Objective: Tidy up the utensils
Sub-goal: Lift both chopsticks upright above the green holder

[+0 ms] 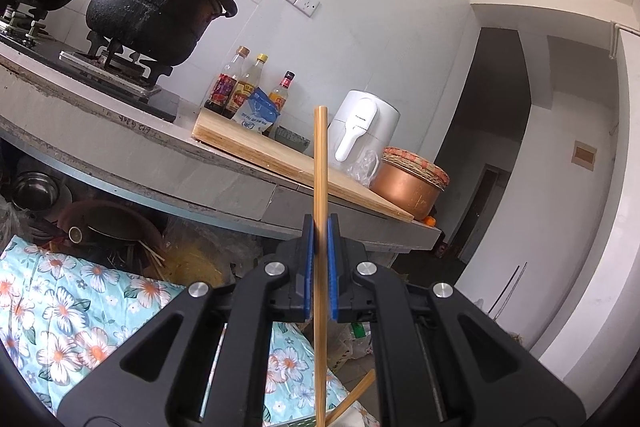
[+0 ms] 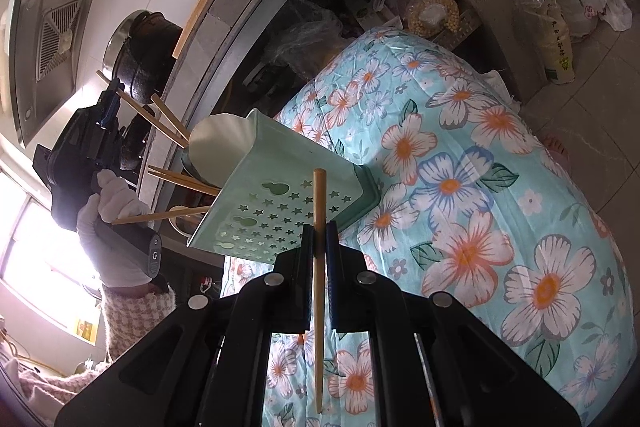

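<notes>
My left gripper is shut on a bamboo chopstick that stands upright between its blue pads. In the right wrist view the left gripper hangs above and left of a pale green utensil holder, its chopstick slanting down towards the holder's open top. Several chopsticks stick out of that top. My right gripper is shut on another chopstick, just in front of the holder's perforated side. The holder stands on a floral cloth.
A kitchen counter carries a black pot on a gas stove, sauce bottles, a wooden board, a white appliance and a copper bowl. Pots and bags fill the space under the counter.
</notes>
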Tool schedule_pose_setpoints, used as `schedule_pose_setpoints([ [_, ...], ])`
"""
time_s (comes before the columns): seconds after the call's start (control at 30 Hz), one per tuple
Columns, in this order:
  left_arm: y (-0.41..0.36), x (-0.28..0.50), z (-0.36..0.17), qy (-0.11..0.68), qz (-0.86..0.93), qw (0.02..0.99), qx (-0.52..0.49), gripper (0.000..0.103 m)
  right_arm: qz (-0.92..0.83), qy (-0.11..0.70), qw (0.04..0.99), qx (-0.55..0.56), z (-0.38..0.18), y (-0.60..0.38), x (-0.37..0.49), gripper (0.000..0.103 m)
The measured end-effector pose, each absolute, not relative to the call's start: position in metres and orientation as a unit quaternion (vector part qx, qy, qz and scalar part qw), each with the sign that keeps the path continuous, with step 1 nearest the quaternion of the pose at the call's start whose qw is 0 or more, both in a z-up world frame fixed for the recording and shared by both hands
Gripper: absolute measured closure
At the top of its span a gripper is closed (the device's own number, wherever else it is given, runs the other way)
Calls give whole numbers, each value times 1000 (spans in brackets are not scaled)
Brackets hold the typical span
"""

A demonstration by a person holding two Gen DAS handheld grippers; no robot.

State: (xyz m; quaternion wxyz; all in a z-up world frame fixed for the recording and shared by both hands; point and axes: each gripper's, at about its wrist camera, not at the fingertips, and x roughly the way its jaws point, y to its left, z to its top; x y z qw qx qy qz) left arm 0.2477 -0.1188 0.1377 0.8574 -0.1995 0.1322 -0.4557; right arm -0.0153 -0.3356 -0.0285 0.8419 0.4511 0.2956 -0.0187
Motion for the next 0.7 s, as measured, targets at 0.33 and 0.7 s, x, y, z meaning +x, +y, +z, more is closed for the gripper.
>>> schedule_pose_setpoints([
  [0.33,-114,237,120,138,-450,863,-184,98,-19,296,843,449,-27,-334,-15,96],
  [0.7,-112,224,104,126,-436,874,-172,98,-19,296,845,446,-26,-331,-16,96],
])
